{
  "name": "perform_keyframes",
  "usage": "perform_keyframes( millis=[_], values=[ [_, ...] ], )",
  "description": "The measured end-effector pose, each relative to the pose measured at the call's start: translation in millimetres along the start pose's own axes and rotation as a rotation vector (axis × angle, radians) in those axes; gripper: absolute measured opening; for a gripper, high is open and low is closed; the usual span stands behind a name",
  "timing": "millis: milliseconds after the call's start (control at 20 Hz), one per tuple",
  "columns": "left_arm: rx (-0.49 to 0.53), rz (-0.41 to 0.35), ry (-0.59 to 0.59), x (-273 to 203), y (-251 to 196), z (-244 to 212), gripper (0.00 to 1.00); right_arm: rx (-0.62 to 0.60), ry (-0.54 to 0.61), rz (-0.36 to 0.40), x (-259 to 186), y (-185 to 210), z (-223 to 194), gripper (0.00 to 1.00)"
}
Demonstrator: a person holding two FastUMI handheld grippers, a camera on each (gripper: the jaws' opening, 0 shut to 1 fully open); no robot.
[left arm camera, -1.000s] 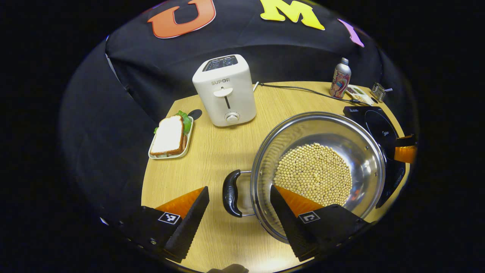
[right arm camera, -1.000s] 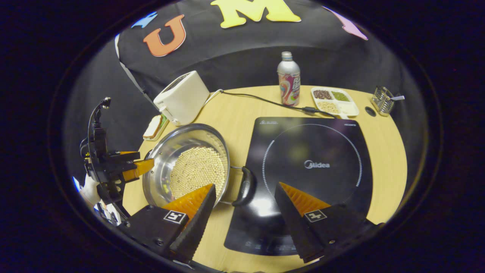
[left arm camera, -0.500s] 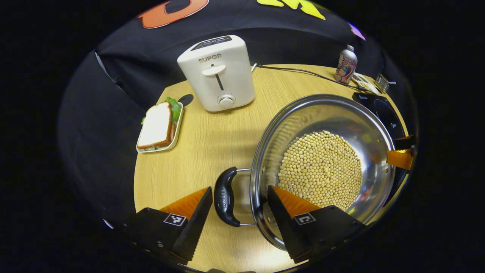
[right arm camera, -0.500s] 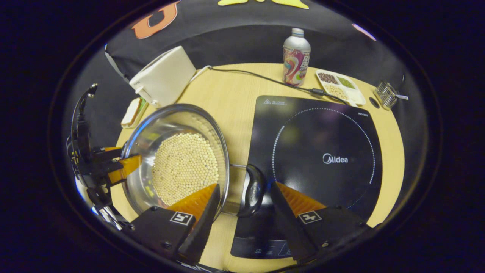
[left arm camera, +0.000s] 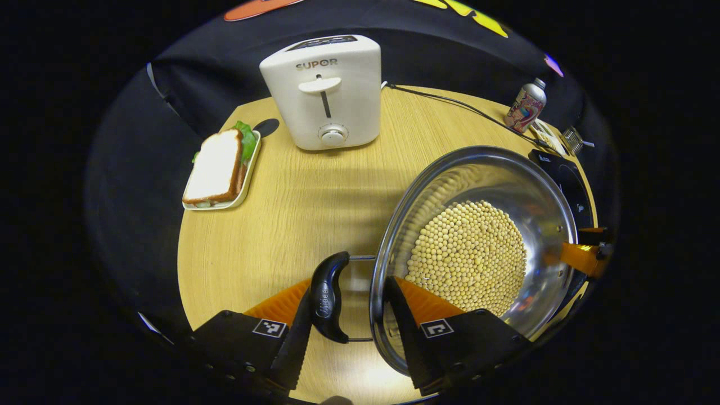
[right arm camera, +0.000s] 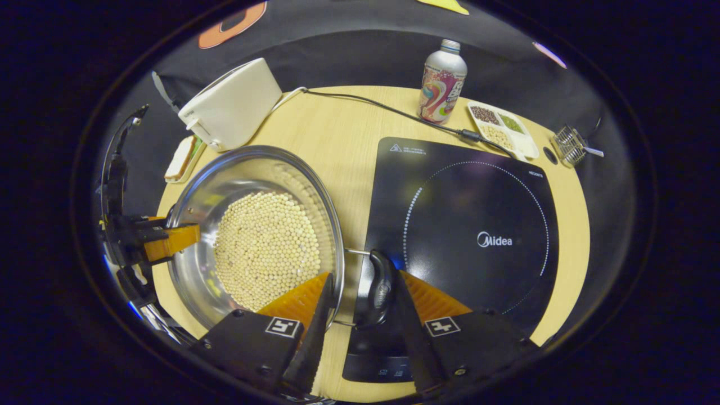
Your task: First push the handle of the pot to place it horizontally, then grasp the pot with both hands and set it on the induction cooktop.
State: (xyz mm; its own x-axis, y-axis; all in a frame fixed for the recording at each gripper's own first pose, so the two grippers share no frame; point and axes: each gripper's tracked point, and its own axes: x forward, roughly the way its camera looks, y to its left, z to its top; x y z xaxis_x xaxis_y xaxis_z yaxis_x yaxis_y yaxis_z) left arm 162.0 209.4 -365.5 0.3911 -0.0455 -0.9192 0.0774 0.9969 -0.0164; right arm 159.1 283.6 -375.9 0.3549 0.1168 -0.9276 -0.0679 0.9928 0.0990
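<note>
While each hand-held gripper [left arm camera: 349, 315] [right arm camera: 360, 315] half-closed straddles a pot [left arm camera: 478, 247] handle, neither visibly clamps.

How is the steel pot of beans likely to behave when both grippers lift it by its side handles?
The pot will probably feel heavy: beans cover its floor. Tilting would likely send those loose round beans sliding to one side. Its wire-mounted handles may swivel in the left gripper and right gripper.

We see a staged kitchen booth: a wooden table [left arm camera: 292, 208] with toaster [left arm camera: 323, 93], induction cooktop [right arm camera: 467, 236] (black cloth [left arm camera: 140, 185] behind).
</note>
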Motion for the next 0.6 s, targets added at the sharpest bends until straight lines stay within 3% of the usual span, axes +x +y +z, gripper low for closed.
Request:
perform_keyframes(
  millis=[50, 200, 350, 400, 450, 500, 550, 600],
  values=[
    [-0.006, -0.018, 0.026, 0.1, 0.5, -1.2, 0.69, -0.006, -0.002, 0.000, -0.4, -0.5, -0.7, 0.66],
    [-0.030, -0.029, 0.030, -1.1, -1.4, -1.1, 0.64, -0.001, -0.006, 0.004, 1.3, -1.0, 0.3, 0.60],
    [-0.017, -0.028, 0.033, -6.1, -4.3, -4.7, 0.70, 0.037, -0.006, 0.032, -1.3, -1.6, -2.4, 0.58],
    [-0.010, -0.024, 0.035, -7.7, -4.5, -4.6, 0.60, 0.046, -0.006, 0.044, -4.2, -1.5, -5.7, 0.57],
    [0.001, -0.022, 0.027, -9.5, -4.8, -1.6, 0.60, 0.050, -0.016, 0.053, -9.1, -2.2, -7.0, 0.54],
    [0.006, -0.021, 0.021, -9.2, -4.5, 2.8, 0.70, 0.046, -0.031, 0.059, -11.7, -1.5, -5.8, 0.53],
    [0.003, -0.020, 0.011, -9.8, -3.9, 2.7, 0.60, 0.040, -0.049, 0.062, -14.4, -3.3, -3.3, 0.56],
    [-0.001, -0.020, 0.003, -10.7, -4.0, 4.2, 0.60, 0.027, -0.066, 0.062, -19.1, -3.8, -1.2, 0.56]
  ],
)
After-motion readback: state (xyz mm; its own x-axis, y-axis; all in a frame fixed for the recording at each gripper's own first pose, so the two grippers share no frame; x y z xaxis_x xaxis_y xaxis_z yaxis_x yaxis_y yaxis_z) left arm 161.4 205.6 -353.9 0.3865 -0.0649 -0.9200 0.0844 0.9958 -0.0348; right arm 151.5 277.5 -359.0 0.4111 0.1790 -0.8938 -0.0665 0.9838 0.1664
